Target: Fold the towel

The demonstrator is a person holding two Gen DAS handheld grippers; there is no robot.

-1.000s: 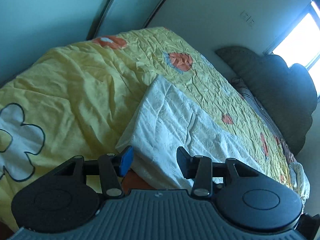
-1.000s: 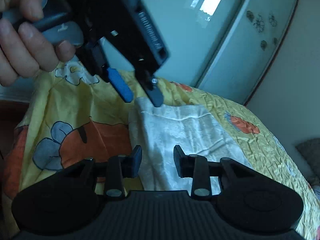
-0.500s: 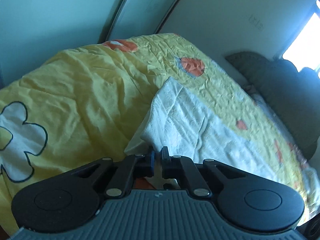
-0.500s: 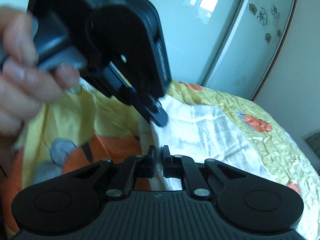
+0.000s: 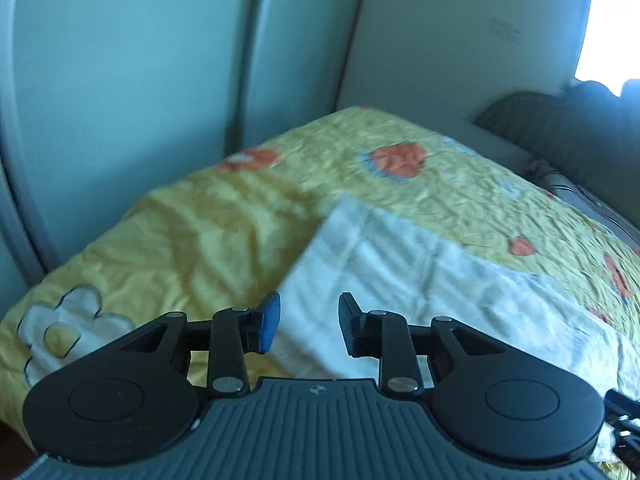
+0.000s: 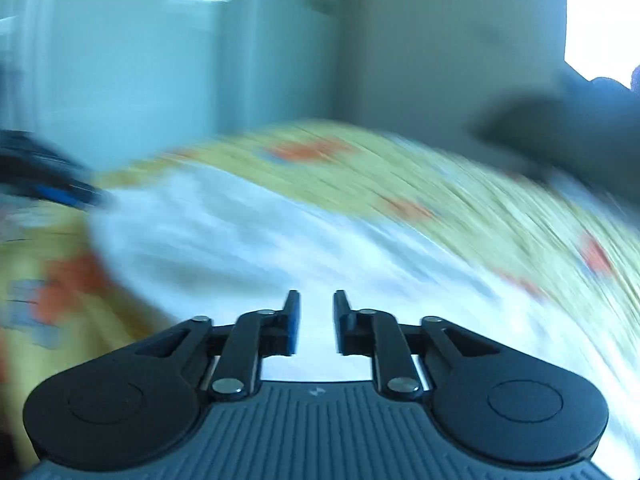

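On the bed: one yellow quilt (image 5: 224, 216), printed with orange and white flowers, crumpled, covering the whole mattress.

Item, white towel (image 5: 420, 276): lies on the quilt, spread lengthwise toward the dark headboard (image 5: 560, 120), its near corner just ahead of the left tool. Surface rumpled, one long crease along its middle. Seen again in the right wrist view as a pale blurred band (image 6: 280, 240) across the quilt (image 6: 460, 184).

Item, left gripper (image 5: 309, 322): jaws opening, parted by a clear gap; blue pad on one finger. The towel's near edge shows between the fingers, but neither pad presses on it; nothing held.

Item, right gripper (image 6: 316, 320): jaws opening, narrower gap, over the towel; pads clear of the cloth, nothing held. View heavily smeared.

Item, pale wardrobe doors (image 5: 120, 80): behind the bed's far side.

Item, bright window (image 5: 612, 20): at upper right, above the headboard.
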